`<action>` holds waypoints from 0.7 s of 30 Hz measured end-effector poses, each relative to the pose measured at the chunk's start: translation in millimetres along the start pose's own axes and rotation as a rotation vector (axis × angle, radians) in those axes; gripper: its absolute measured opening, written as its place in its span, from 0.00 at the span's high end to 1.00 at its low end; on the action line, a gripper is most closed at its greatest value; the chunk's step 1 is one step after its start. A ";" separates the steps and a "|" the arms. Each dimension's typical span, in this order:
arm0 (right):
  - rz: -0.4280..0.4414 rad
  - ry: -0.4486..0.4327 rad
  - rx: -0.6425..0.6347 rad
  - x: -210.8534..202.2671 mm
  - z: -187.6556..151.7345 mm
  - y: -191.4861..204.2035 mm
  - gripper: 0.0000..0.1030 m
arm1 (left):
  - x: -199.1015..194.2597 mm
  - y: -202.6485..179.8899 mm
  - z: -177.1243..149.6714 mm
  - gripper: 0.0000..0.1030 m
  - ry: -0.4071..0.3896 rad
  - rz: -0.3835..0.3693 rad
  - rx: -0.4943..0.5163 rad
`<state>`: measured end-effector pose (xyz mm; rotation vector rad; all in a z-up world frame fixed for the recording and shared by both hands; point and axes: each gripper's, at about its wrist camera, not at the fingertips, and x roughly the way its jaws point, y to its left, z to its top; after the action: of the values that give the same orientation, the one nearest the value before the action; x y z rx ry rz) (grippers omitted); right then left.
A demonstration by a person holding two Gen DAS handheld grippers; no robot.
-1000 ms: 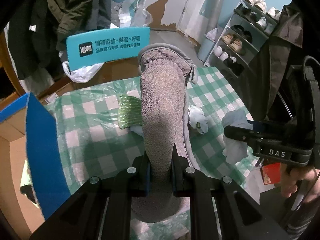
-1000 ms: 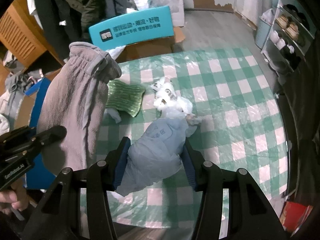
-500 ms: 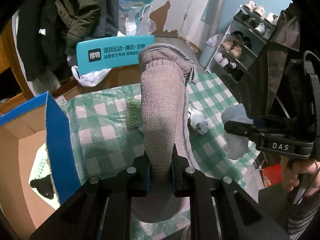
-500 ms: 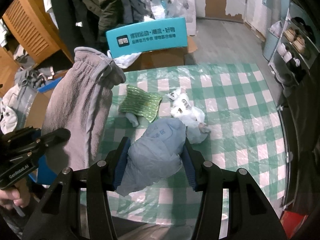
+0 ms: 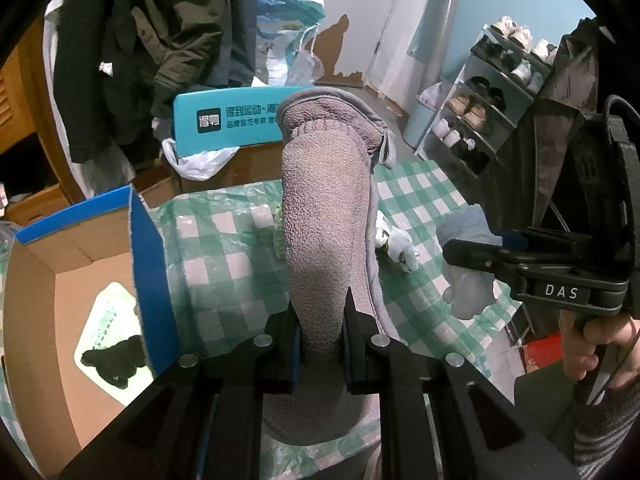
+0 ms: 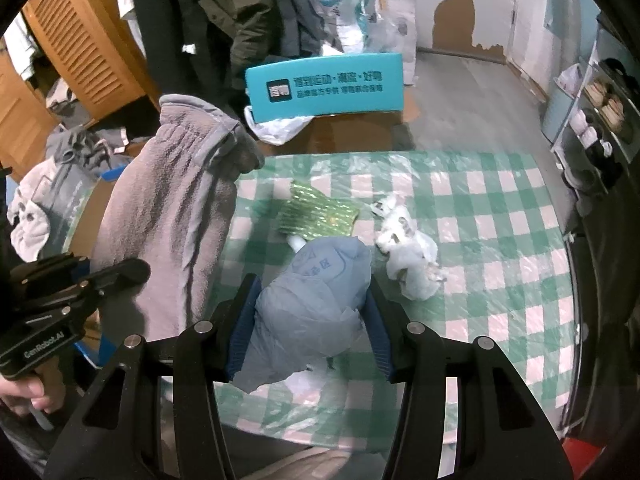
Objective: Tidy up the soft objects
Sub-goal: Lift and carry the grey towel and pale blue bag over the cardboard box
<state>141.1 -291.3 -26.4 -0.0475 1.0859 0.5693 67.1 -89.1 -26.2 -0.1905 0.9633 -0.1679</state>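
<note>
Clamping a grey fleece garment, the left claw hangs above the table; the right claw grips a blue bundle.

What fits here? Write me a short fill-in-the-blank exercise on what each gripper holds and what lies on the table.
1. The left gripper is shut on a ____ fleece garment.
2. The right gripper holds a pale ____ bag.
3. The tablecloth has a green and white ____ pattern.
4. The open cardboard box has a ____ flap.

Missing words: grey; blue; checked; blue
</note>
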 end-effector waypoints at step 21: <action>0.051 0.008 -0.091 5.9 16.5 60.2 0.52 | -46.2 42.2 -8.5 0.85 -0.063 0.029 -0.071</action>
<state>129.0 -232.3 -9.3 -0.1022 1.0711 0.6646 36.6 -38.5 -4.0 -0.2452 0.9092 -0.1005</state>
